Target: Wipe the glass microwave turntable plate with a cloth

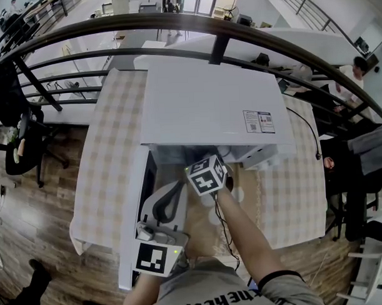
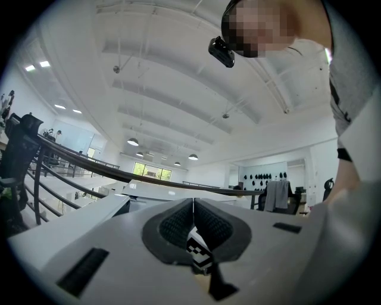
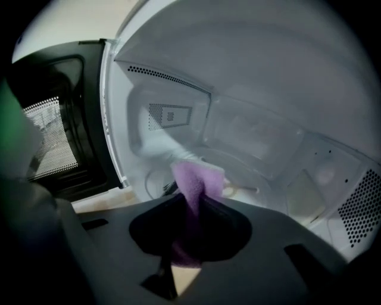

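My right gripper (image 3: pixel 193 199) is shut on a purple cloth (image 3: pixel 195 181), which sticks out past the jaws into the white microwave cavity (image 3: pixel 250 137). Just beyond the cloth, on the cavity floor, lies the glass turntable plate (image 3: pixel 257 186), pale and blurred. I cannot tell whether the cloth touches it. In the head view only the right gripper's marker cube (image 1: pixel 206 175) shows at the microwave's mouth; its jaws are hidden inside. My left gripper (image 1: pixel 169 196) is held low by the open door, pointing up at the ceiling, shut (image 2: pixel 193 205) on nothing.
The white microwave (image 1: pixel 208 104) stands on a table with a checked cloth (image 1: pixel 110 158). Its door (image 1: pixel 134 213) hangs open to the left, its dark mesh window (image 3: pixel 53 143) close beside the right gripper. A curved railing (image 1: pixel 174 24) runs behind the table.
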The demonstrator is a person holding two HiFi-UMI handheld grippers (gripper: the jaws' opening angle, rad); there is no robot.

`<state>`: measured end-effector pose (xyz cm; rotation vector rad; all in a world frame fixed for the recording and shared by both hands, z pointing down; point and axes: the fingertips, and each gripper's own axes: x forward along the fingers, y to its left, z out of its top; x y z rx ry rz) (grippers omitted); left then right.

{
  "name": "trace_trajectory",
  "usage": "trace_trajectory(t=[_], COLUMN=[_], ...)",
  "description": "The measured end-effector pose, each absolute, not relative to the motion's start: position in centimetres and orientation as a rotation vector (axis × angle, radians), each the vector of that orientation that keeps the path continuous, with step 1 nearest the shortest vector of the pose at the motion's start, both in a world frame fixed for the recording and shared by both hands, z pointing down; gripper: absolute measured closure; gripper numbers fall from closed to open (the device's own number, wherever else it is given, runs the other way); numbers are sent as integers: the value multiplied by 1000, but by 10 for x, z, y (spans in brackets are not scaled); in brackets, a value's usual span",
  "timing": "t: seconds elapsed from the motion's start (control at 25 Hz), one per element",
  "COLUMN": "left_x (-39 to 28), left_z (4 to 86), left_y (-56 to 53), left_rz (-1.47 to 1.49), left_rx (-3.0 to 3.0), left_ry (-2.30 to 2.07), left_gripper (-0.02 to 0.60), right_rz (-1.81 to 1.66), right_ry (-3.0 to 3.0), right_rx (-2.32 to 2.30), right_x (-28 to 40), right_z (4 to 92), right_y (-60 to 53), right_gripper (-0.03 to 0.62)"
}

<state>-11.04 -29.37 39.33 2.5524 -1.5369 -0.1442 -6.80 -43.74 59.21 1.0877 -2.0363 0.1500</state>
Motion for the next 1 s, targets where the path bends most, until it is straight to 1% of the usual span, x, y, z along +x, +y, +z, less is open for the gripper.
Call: trace_trajectory(t=[1.0], left_x=[-100], left_z=[392], left_y=[-301], left_rz=[-151], left_rx=[2565], left_ry=[-1512], left_gripper=[572], right_rz=[243], right_ry=[-1922], right_rx=[1221], right_x=[0], right_z=[597], right_y=[-449], right_gripper=[516])
